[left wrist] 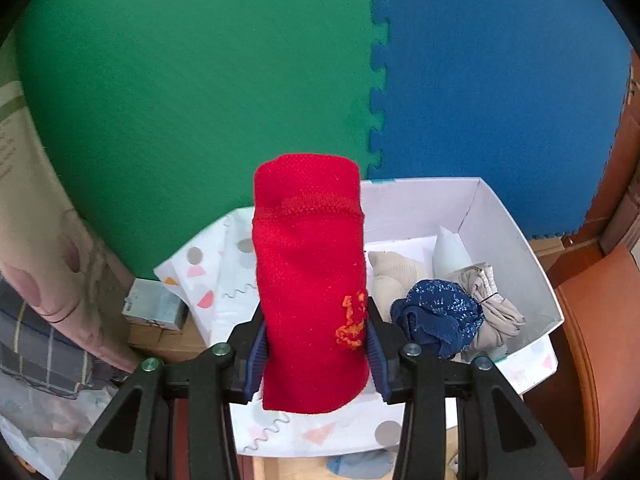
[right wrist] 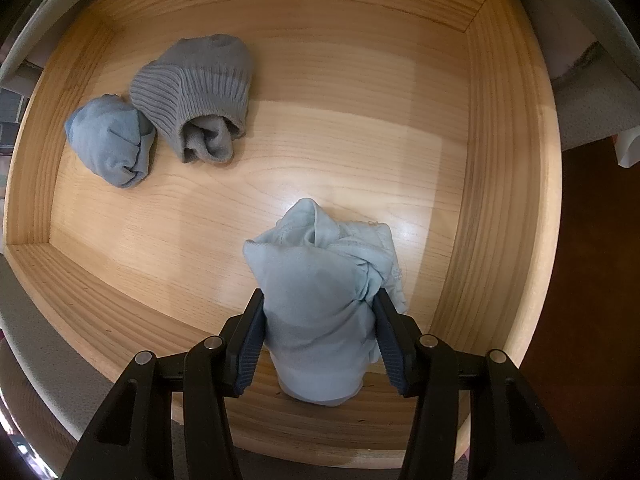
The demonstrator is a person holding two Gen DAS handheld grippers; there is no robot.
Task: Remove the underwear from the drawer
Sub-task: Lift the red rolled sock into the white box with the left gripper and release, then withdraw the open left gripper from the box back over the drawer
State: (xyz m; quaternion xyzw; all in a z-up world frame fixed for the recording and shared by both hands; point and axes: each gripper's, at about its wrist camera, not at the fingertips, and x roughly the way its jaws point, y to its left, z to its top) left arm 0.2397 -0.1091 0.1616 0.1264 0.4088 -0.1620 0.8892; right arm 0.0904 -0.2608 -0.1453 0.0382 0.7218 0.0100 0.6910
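My left gripper [left wrist: 316, 344] is shut on a rolled red underwear [left wrist: 310, 280] with an orange mark, held upright above a white box [left wrist: 516, 232]. Inside the box lie a dark blue sparkly piece [left wrist: 438, 318] and beige pieces [left wrist: 494, 306]. In the right wrist view, my right gripper [right wrist: 318, 336] points down into a wooden drawer [right wrist: 508, 160] and is shut on a rolled light blue underwear [right wrist: 320, 288], its pads pressing both sides. A grey ribbed roll [right wrist: 200, 92] and a smaller blue roll [right wrist: 110, 140] lie at the drawer's back left.
Green [left wrist: 192, 92] and blue [left wrist: 500, 80] foam mats lie behind the box. A patterned white cloth [left wrist: 216, 276] sits under the box, with a small carton [left wrist: 154, 306] to its left. Reddish wooden furniture [left wrist: 600, 320] stands at the right. Bedding lies at the left.
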